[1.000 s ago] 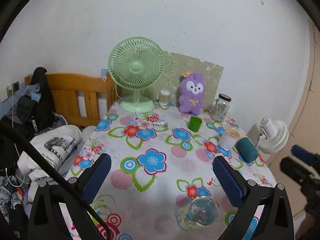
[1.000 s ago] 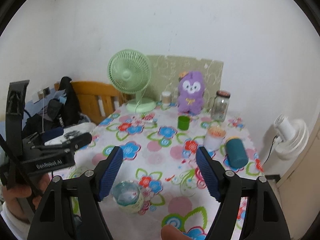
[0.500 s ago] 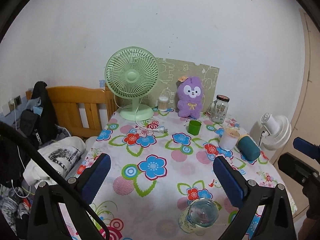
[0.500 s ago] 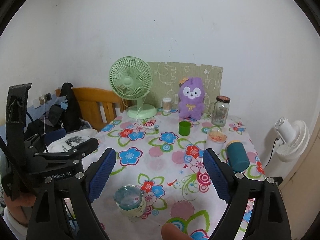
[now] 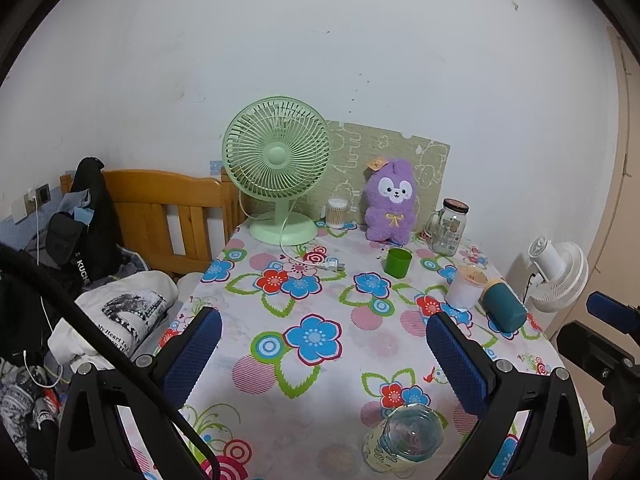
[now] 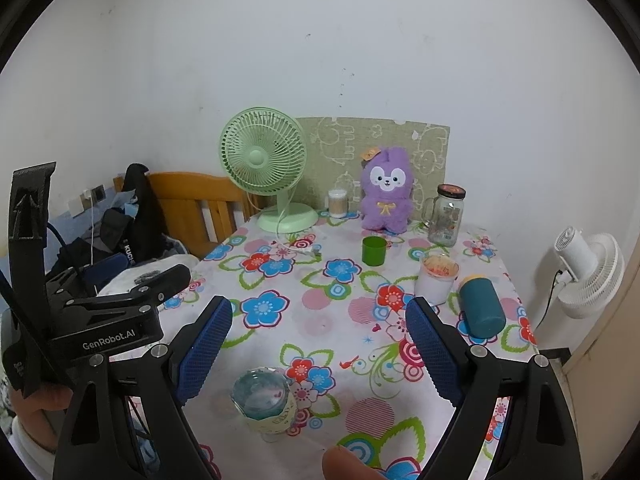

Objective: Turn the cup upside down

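White wall behind, floral table [image 5: 320, 376] in front of you, wooden headboard [image 5: 160, 216] and heaped clothes off to the left. Largest item on the cloth is the green fan [image 5: 277, 168] at the far edge, purple plush [image 5: 390, 204] beside it, then a lidded glass jar [image 5: 448, 226], a teal tumbler [image 6: 481, 306] lying on its side, a white cup [image 6: 437, 279] touching it, a small green cup [image 6: 374, 251]. Your left gripper [image 5: 324, 352] is spread wide, nothing between the blue pads, hanging above the cloth. Your right gripper [image 6: 320, 344] is likewise spread wide and empty. The glass cup [image 6: 264, 402] stands near the table's front edge, mouth up, a pale patterned band round its lower part; it touches neither gripper, sitting lower and nearer than the right gripper's left pad. Left view puts the same cup at bottom right, below its right pad. Right view alone shows your left gripper's body with white lettering and a fingertip [image 6: 344, 465] at the bottom edge. Both views catch the white floor fan [image 6: 592, 276] at right.
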Demonstrator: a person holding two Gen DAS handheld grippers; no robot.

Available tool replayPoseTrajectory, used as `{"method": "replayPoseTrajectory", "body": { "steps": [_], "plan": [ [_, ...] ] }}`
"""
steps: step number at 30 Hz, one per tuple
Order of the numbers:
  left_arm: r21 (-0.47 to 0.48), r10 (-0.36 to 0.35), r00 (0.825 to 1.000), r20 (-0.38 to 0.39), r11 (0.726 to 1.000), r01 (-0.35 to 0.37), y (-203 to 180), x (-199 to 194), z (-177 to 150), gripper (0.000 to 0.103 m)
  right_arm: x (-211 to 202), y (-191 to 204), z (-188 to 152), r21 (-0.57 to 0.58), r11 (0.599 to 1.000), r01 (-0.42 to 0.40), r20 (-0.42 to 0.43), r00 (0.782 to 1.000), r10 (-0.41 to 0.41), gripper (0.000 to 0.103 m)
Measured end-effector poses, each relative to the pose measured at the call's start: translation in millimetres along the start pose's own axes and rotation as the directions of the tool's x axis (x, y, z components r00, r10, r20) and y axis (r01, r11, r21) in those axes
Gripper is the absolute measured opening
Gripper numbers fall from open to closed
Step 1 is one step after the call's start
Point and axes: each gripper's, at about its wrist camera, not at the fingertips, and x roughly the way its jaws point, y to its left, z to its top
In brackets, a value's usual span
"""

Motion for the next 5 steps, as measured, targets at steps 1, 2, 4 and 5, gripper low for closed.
{"method": "replayPoseTrajectory", "body": {
  "steps": [1,2,4,5],
  "plan": [
    [0.0,0.002,1.0,0.001,1.0,-0.002,0.3,-0.1,-0.1,0.103,0.3,0.2,0.0,0.0,1.0,-0.001,0.0,1.0,0.001,0.09],
    [0.0,0.003,1.0,0.002,1.0,-0.003,0.6,-0.5,-0.4,0.103,0.6,0.6,0.1,-0.001,1.0,-0.001,0.0,1.0,0.001,0.09],
    [0.003,0.006,1.0,0.003,1.0,-0.006,0.4,-1.2,-1.2,0.103,0.8,1.3,0.1,-0.001,1.0,-0.001,0.0,1.0,0.001,0.09],
    [0.005,0.006,1.0,0.003,1.0,-0.006,0.2,-1.4,-1.5,0.103,0.9,1.7,0.2,-0.002,1.0,-0.001,0.0,1.0,0.001,0.09]
  ]
}}
